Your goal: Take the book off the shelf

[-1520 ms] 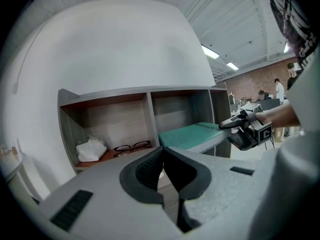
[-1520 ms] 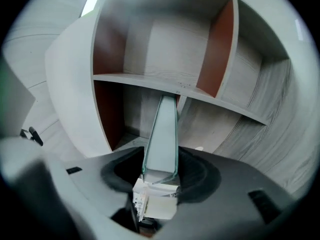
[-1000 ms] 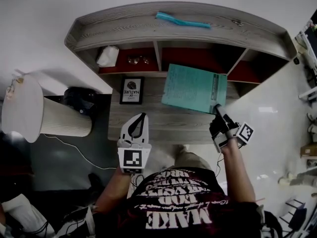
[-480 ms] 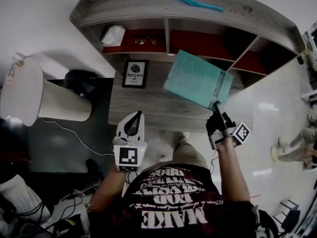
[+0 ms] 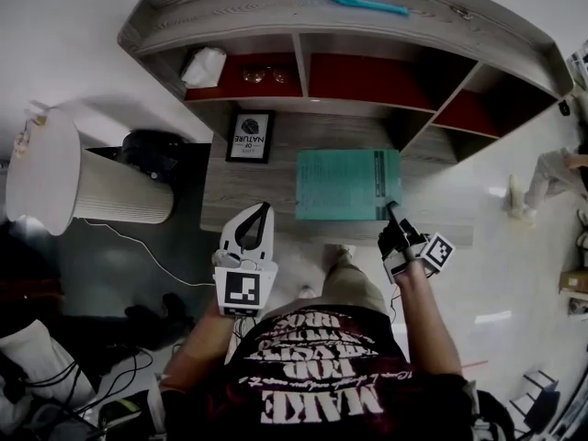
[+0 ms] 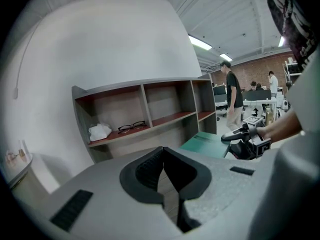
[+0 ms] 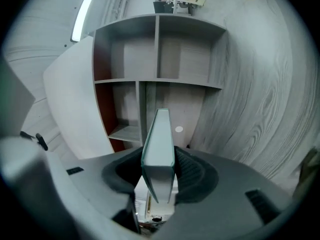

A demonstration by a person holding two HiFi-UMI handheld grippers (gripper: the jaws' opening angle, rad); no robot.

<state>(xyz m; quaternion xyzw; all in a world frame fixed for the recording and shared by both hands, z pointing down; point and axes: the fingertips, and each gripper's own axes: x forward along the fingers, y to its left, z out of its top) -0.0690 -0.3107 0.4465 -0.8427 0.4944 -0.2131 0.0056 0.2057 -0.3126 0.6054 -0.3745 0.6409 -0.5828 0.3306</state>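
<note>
The teal book (image 5: pixel 347 184) lies level just over the grey desk top (image 5: pixel 241 184), below the shelf unit (image 5: pixel 276 21). My right gripper (image 5: pixel 393 211) is shut on its near right corner. In the right gripper view the book's edge (image 7: pixel 159 139) stands between the two pads of the right gripper (image 7: pixel 159 165), which press on both covers. My left gripper (image 5: pixel 261 214) hovers at the desk's front edge, left of the book, shut with nothing in it. Its pads meet at the tip in the left gripper view (image 6: pixel 163 151), where the book (image 6: pixel 204 144) shows at the right.
A framed picture (image 5: pixel 246 136) leans at the back of the desk. Glasses (image 5: pixel 260 74) and a white crumpled cloth (image 5: pixel 204 64) lie in the left shelf bay. A teal tool (image 5: pixel 354 0) rests on top. A white ribbed cylinder (image 5: pixel 73 191) stands at the left. People (image 6: pixel 231 94) move at the right.
The book has come down from a raised, tilted pose in front of the shelf to lie level low over the desk. The right gripper sank with it. The left gripper shifted slightly.
</note>
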